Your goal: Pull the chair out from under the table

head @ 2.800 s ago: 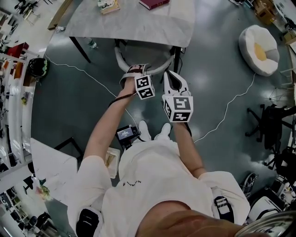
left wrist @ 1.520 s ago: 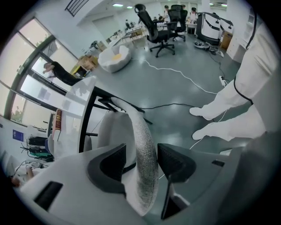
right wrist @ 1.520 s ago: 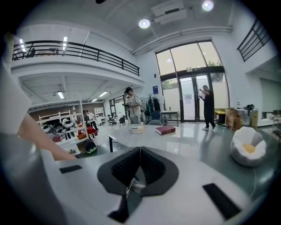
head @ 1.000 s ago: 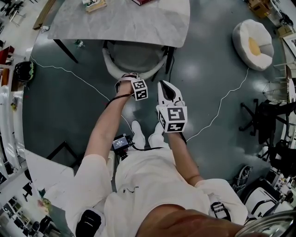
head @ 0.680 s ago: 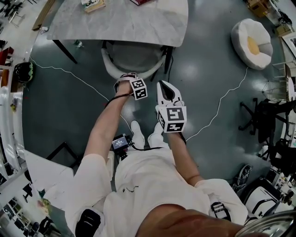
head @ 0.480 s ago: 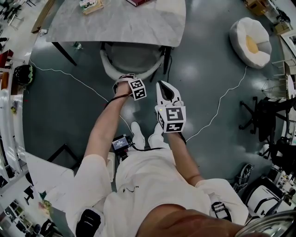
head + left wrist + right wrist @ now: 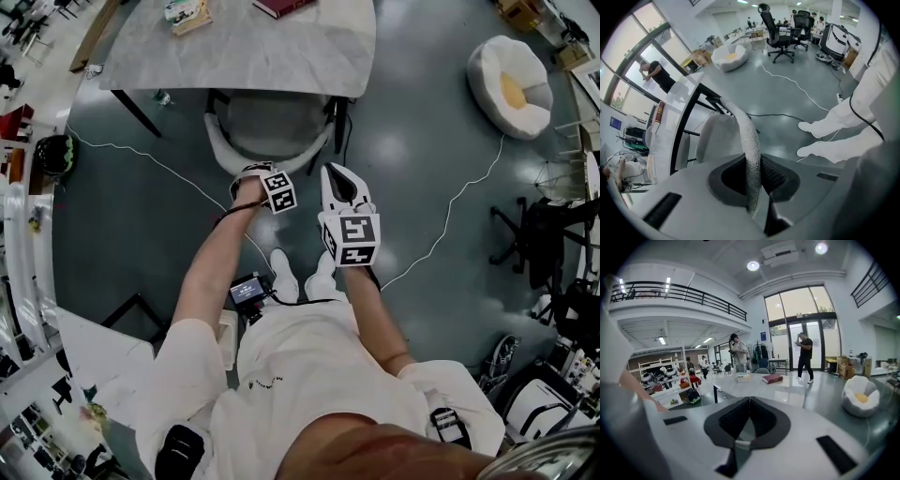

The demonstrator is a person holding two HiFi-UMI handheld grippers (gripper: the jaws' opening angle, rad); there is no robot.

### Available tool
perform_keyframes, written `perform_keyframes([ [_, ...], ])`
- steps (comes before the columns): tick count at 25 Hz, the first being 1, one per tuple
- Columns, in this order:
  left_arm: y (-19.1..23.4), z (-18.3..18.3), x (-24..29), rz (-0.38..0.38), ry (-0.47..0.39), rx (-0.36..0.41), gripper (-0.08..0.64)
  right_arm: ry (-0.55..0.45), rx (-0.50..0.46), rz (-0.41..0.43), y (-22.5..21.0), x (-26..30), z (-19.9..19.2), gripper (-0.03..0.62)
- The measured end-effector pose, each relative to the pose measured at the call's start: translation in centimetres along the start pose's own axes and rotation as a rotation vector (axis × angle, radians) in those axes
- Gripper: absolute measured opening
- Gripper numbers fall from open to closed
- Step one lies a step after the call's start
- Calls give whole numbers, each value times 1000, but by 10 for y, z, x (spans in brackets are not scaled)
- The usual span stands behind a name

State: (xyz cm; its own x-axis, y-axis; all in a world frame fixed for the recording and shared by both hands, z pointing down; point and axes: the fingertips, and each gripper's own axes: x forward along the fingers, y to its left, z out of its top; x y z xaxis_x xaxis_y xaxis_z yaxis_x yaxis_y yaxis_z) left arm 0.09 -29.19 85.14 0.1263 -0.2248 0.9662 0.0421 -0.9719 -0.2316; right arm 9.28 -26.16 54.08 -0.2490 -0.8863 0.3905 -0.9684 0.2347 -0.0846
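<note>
A grey chair [image 7: 270, 122] with a curved pale backrest stands at the near edge of the light table [image 7: 244, 52], its seat partly showing. My left gripper [image 7: 250, 172] points steeply down and is shut on the backrest rim [image 7: 748, 140], whose woven edge runs between the pads. Beside it, to the right, my right gripper [image 7: 338, 178] hangs above the floor. In the right gripper view its jaws meet, so the right gripper [image 7: 749, 401] is shut on nothing and faces the table [image 7: 787, 387].
Books [image 7: 187, 13] lie on the table, a red one [image 7: 772, 378] among them. A white beanbag [image 7: 513, 86] sits at the right, a dark office chair [image 7: 539, 248] further right. A white cable [image 7: 448, 225] crosses the floor. My shoes [image 7: 281, 267] stand just behind the chair.
The left gripper has drawn back a little toward me with the backrest in it, and slightly more of the chair's seat shows past the table edge. The right gripper has stayed put.
</note>
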Motion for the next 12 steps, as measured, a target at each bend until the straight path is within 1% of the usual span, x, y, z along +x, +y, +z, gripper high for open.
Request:
perform_keyframes([
  [12, -57, 1, -13, -16, -20, -15, 54, -6, -9, 37, 21, -10, -2, 12],
])
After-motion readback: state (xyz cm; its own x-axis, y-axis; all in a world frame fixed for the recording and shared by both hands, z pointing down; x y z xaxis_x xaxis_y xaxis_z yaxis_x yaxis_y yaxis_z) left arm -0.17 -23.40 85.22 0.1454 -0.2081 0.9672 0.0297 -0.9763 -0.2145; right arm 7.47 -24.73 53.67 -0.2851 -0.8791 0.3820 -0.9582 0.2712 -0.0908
